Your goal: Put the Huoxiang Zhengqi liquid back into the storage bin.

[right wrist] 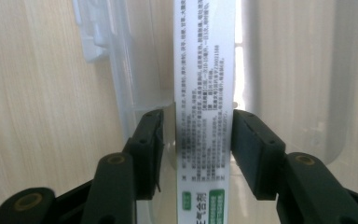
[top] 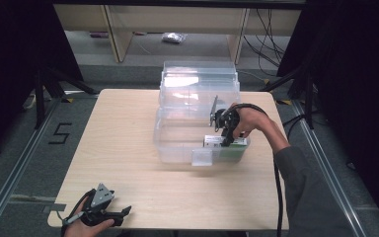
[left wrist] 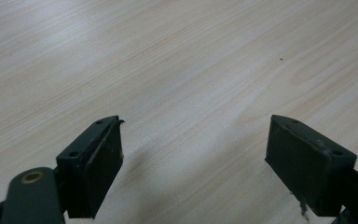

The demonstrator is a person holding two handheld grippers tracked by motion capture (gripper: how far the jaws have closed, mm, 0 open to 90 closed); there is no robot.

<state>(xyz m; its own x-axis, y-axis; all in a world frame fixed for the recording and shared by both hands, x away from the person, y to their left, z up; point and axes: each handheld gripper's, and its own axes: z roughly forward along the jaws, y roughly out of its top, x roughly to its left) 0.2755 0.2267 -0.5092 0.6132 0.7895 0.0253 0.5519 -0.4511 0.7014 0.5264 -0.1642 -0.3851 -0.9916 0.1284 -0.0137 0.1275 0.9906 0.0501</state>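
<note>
The right gripper's [right wrist: 196, 140] fingers [right wrist: 150, 140] are closed on the narrow sides of a white and green carton [right wrist: 204, 93] with small printed text, holding it inside the clear plastic storage bin [top: 177, 140] at its near right corner. The bin stands on the wooden table [top: 123, 128], lid open behind. The left gripper [left wrist: 193, 158] rests near the table's front left edge, jaws spread wide over bare wood, holding nothing.

The left gripper [top: 109, 213] at seven o'clock has bare desk [top: 123, 143] all around it, but at one o'clock the clear box [top: 177, 140] walls stand close around the right gripper [top: 225, 142] and the white carton [right wrist: 204, 93] between its jaws.
</note>
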